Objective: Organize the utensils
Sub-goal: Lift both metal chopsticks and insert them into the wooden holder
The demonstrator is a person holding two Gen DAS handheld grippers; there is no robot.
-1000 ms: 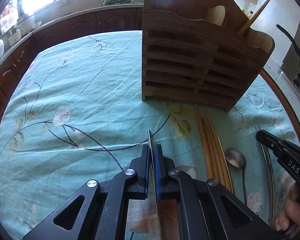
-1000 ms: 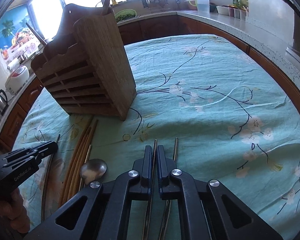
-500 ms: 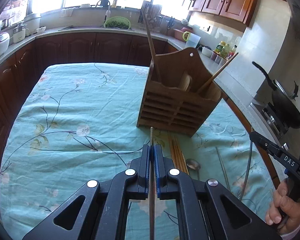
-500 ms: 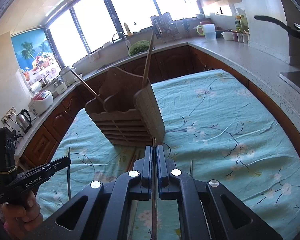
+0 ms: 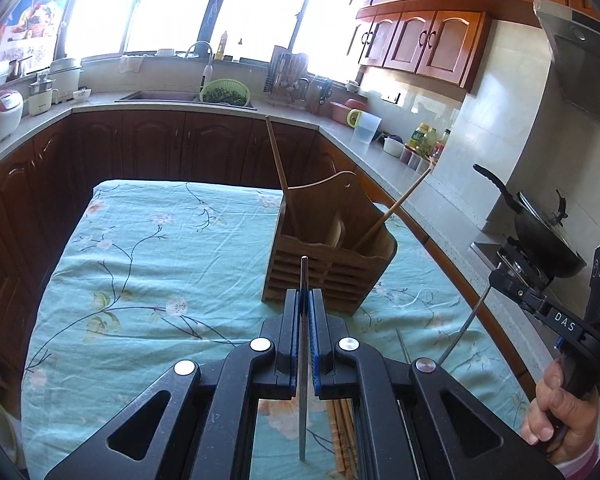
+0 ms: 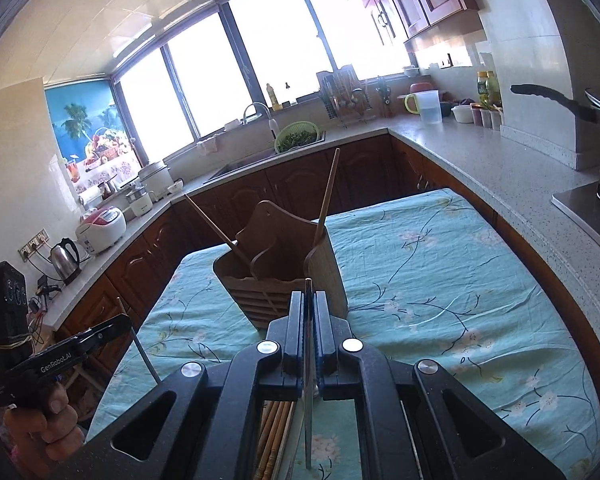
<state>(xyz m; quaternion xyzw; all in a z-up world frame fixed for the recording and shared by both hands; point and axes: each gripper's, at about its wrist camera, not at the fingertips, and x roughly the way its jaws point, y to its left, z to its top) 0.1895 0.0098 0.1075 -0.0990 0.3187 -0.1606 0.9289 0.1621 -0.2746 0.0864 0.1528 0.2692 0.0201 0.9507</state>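
The left tongs (image 5: 304, 312) are clamped on a thin metal chopstick (image 5: 303, 360), held above the counter's teal floral cloth (image 5: 160, 264). Ahead stands a slatted wooden utensil holder (image 5: 332, 264) with two wooden chopsticks leaning inside. At right, the right tongs (image 5: 496, 278) grip another thin metal chopstick (image 5: 462, 328).

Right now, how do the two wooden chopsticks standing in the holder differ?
The left wooden chopstick stands steep in the wooden utensil holder, leaning left. The right wooden chopstick sits in the right compartment, tilted far lower toward the counter. The left one's tip reaches higher. Both are plain light wood, ends inside the holder.
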